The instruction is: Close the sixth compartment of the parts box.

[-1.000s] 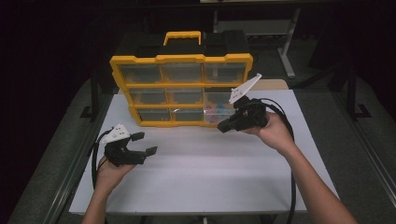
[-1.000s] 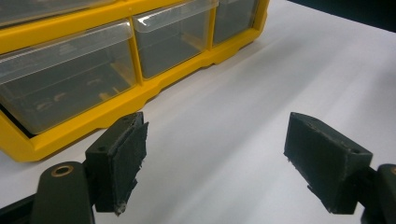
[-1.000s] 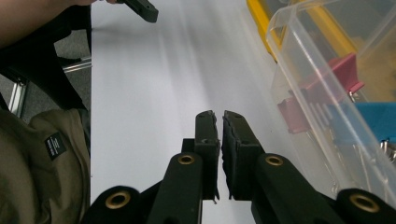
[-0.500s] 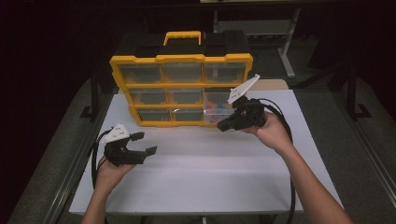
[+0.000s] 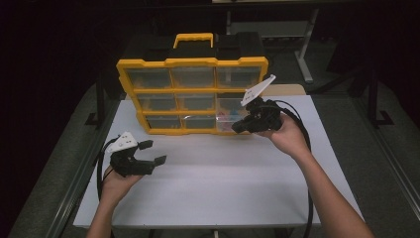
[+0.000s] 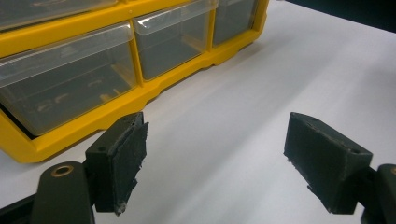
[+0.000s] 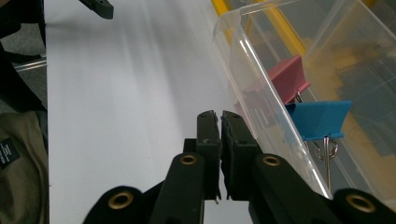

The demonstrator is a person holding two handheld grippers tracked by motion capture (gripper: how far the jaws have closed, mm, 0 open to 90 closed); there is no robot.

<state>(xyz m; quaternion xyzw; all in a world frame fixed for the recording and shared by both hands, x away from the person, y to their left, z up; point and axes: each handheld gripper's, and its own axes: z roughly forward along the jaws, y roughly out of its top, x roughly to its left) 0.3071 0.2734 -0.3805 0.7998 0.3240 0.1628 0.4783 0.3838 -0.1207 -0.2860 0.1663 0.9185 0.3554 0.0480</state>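
Note:
A yellow organiser (image 5: pixel 193 89) with clear drawers stands upright at the back of the white table (image 5: pixel 223 188). Its bottom-right drawer (image 7: pixel 261 93) is pulled out and holds a red binder clip (image 7: pixel 285 77) and a blue binder clip (image 7: pixel 322 119). My right gripper (image 5: pixel 236 128) is at that drawer's front. In the right gripper view its jaws (image 7: pixel 219 116) are shut together beside the clear front wall, with nothing seen between them. My left gripper (image 5: pixel 152 152) hovers open over the table's front left. From the left gripper view (image 6: pixel 215 163) it faces the organiser's lower drawers (image 6: pixel 116 100), empty.
The table has dark floor on both sides and a metal rail (image 5: pixel 74 188) along its left edge. A cable trails from each gripper. An olive cloth with a label (image 7: pixel 18 154) lies beside the table in the right gripper view. Bare white tabletop lies between the grippers.

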